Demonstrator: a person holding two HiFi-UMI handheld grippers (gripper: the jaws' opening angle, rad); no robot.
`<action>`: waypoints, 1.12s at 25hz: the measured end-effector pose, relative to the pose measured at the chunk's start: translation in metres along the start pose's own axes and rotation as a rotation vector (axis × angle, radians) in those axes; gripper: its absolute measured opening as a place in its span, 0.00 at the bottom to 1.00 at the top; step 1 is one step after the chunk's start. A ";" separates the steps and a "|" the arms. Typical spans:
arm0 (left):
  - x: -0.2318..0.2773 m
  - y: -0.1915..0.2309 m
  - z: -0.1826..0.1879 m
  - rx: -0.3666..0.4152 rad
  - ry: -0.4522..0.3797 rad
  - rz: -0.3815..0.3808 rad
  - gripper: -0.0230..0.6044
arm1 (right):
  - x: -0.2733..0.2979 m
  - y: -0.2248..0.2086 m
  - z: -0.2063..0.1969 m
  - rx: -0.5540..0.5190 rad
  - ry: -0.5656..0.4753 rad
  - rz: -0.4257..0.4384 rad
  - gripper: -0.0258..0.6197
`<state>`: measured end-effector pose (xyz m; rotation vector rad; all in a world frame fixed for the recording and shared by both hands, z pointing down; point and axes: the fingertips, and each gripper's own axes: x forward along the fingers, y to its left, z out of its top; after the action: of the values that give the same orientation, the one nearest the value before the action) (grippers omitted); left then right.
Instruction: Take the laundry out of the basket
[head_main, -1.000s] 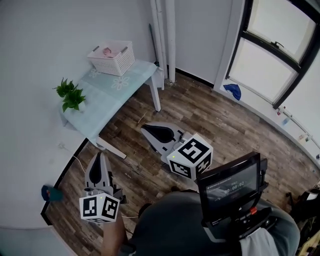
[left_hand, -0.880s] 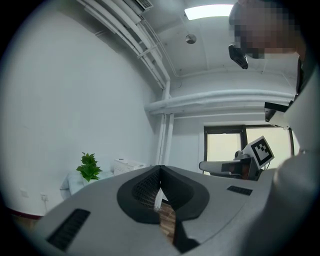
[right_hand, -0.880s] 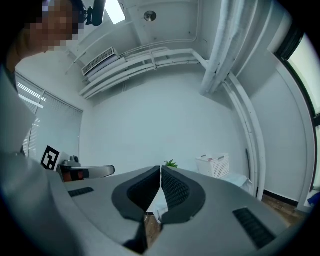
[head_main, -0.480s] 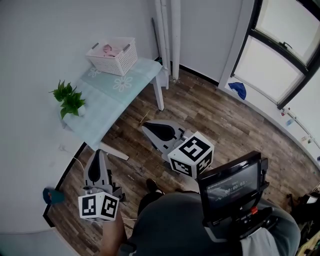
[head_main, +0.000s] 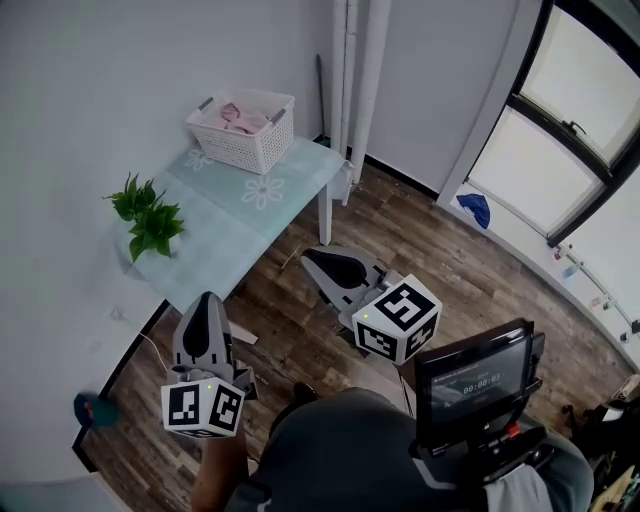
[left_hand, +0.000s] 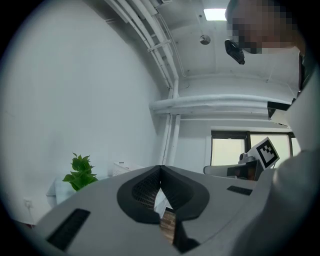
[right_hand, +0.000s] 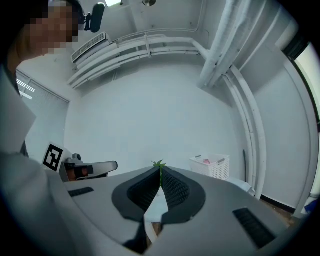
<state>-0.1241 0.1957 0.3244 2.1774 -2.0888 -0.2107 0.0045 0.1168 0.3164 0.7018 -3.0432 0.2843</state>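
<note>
1. Head view: the white slatted plastic basket (head_main: 240, 150) sat at the far end of the pale green flower-printed worktop (head_main: 235, 215). It held the pink laundry (head_main: 240, 114) and lay well ahead of both jaws. The left gripper (head_main: 208, 298) and right gripper (head_main: 316, 258) hung over the wooden floor (head_main: 440, 260), so this looked like the approach step.
2. Left gripper view: the jaws were clenched on nothing. A leafy green potted plant (left_hand: 80, 172) stood ahead-left of them.
3. Right gripper view: the jaws were clenched and empty, with the basket (right_hand: 211, 168) ahead-right. The next move called for closing in, parting the jaws and clearing the rim. The plant risked a brush.
</note>
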 end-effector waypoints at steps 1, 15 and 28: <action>0.004 0.006 0.000 -0.003 0.004 -0.010 0.04 | 0.008 -0.001 0.001 -0.001 0.002 -0.009 0.07; 0.083 0.061 -0.004 0.001 0.026 -0.069 0.04 | 0.093 -0.027 -0.006 -0.020 0.051 0.017 0.07; 0.206 0.055 -0.001 0.023 0.023 0.043 0.04 | 0.149 -0.141 0.026 -0.030 0.022 0.136 0.07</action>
<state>-0.1696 -0.0125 0.3315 2.1341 -2.1342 -0.1578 -0.0672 -0.0771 0.3228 0.4869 -3.0723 0.2453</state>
